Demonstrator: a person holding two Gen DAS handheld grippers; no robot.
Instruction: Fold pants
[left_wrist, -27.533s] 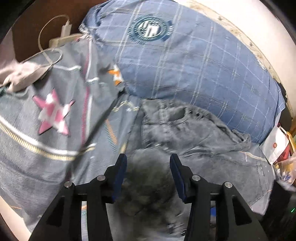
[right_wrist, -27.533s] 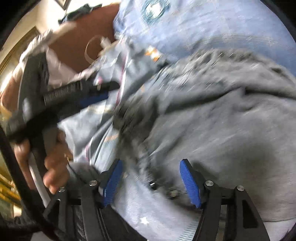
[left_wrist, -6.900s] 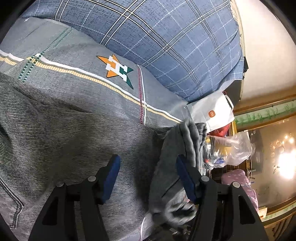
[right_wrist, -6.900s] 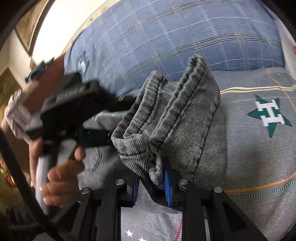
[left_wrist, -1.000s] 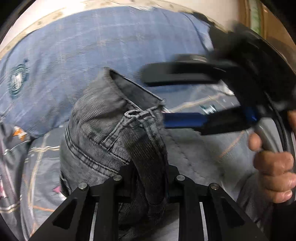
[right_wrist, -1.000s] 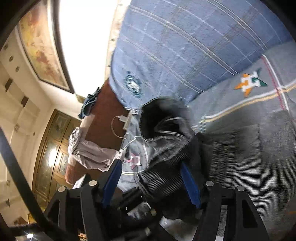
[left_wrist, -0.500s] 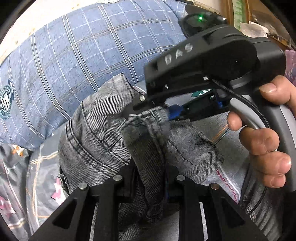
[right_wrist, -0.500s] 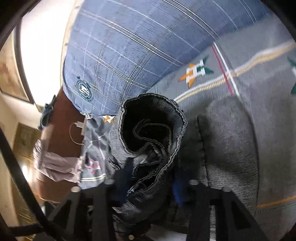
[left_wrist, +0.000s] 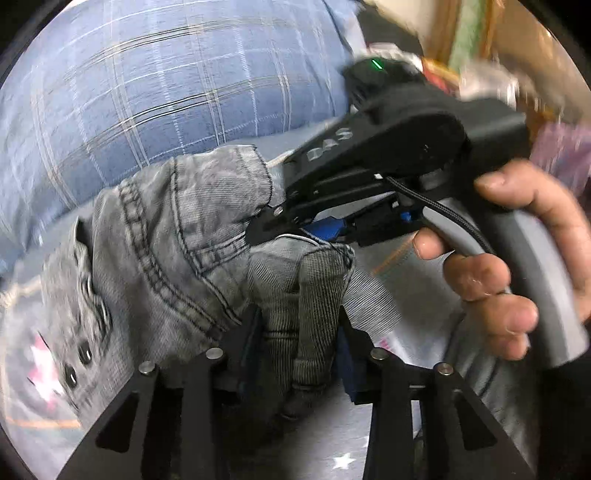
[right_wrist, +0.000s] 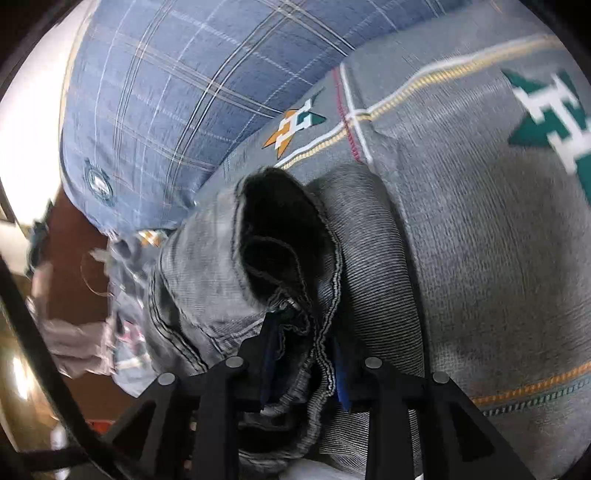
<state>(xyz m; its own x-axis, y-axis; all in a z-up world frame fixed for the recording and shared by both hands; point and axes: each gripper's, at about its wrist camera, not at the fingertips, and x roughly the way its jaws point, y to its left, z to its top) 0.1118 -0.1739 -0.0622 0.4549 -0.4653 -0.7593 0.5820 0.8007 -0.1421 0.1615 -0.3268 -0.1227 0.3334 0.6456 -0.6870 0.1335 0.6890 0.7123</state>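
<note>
In the left wrist view, a bunched fold of the grey denim pants (left_wrist: 177, 236) is clamped between the jaws of the left gripper (left_wrist: 299, 354), the fabric rising out of the narrow gap. Just beyond it, the right gripper (left_wrist: 295, 225) is seen from the side, held by the right hand (left_wrist: 498, 266), and its jaws are closed on a seam edge of the same bundle. In the right wrist view, that grip is confirmed: a rolled hem and waistband edge are pinched between the blue pads of the right gripper (right_wrist: 303, 354), with a dark open fold of cloth standing just ahead. The pants are thus held up between both grippers above the bed, over the grey bedsheet (right_wrist: 498, 240) printed with stars and stripes. Farther back, a blue plaid pillow (right_wrist: 177, 92) lies toward the head of the bed. Beyond it, blurred clutter is visible past the bed's edge.
</note>
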